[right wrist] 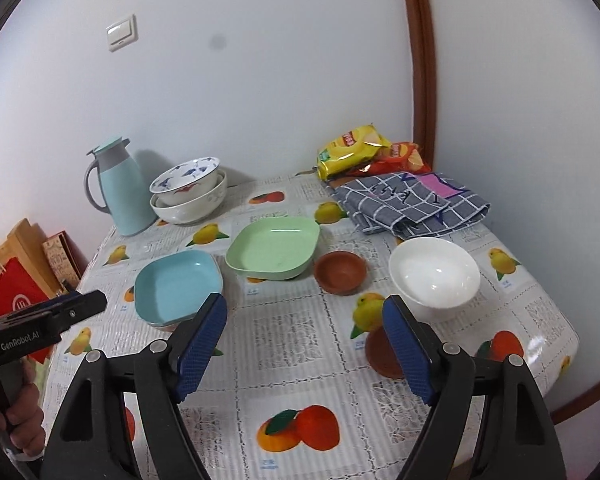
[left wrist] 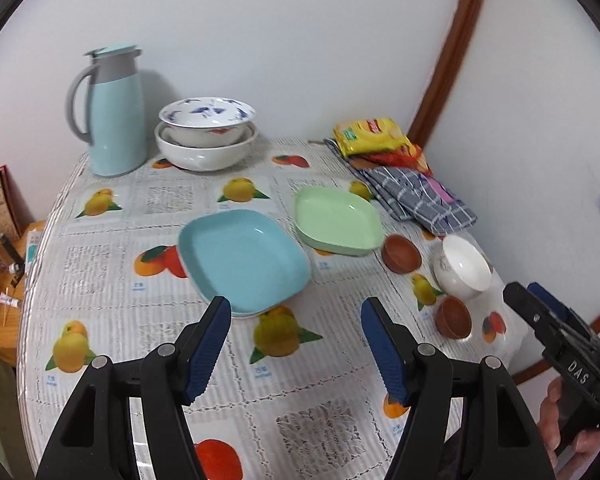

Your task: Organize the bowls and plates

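Observation:
A blue square plate (left wrist: 244, 258) (right wrist: 178, 286) lies mid-table on another plate whose rim peeks out beneath. A green plate (left wrist: 336, 220) (right wrist: 274, 248) sits behind and right of it. Two small brown bowls (left wrist: 401, 254) (left wrist: 454, 316) and a white bowl (left wrist: 462, 266) (right wrist: 434, 272) stand at the right. In the right wrist view one brown bowl (right wrist: 340, 272) is upright and the other (right wrist: 382, 350) is partly hidden by a finger. Patterned bowls (left wrist: 206, 136) (right wrist: 190, 190) are stacked at the back. My left gripper (left wrist: 296, 322) is open above the cloth, just short of the blue plate. My right gripper (right wrist: 304, 318) is open and empty.
A light-blue thermos jug (left wrist: 114, 112) (right wrist: 120, 192) stands back left. Snack bags (left wrist: 374, 134) (right wrist: 354, 148) and a checked cloth (left wrist: 416, 196) (right wrist: 412, 204) lie back right. The table edge (right wrist: 556, 376) curves at the right, near the wall. Boxes (right wrist: 24, 276) stand left of the table.

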A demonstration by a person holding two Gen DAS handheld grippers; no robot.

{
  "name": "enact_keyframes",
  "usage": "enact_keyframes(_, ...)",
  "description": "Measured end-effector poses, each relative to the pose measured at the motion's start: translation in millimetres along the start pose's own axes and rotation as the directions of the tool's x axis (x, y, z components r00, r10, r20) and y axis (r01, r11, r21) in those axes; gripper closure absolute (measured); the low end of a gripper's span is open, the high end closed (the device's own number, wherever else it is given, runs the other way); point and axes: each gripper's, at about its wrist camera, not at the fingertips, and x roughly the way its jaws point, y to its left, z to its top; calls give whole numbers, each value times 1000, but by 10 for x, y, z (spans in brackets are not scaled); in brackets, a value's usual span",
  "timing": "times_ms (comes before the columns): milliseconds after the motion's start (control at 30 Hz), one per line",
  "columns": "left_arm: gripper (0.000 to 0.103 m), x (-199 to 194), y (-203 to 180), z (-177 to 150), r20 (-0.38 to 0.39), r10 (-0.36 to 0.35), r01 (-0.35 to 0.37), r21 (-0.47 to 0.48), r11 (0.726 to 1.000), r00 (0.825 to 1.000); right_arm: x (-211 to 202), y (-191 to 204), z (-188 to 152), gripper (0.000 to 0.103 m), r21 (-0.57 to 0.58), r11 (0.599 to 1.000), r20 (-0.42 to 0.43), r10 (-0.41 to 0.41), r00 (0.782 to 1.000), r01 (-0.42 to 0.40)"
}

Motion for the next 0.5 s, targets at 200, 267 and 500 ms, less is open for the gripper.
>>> enact_keyframes(200, 37, 184, -132, 76, -30, -12, 13, 14, 1000, 999, 86, -163, -12, 23, 44, 999, 0, 23, 1000, -23)
enact_keyframes(267, 37, 262, -138, 113, -42, -18, 19, 5, 1000, 999, 147, -181, -17, 23, 44, 999, -6, 17, 1000, -16)
enact_keyframes(500, 38, 535, -158, 374, -53, -39, 39, -9, 999, 998, 341, -230, 84, 23, 82, 996, -10, 24, 1000, -23)
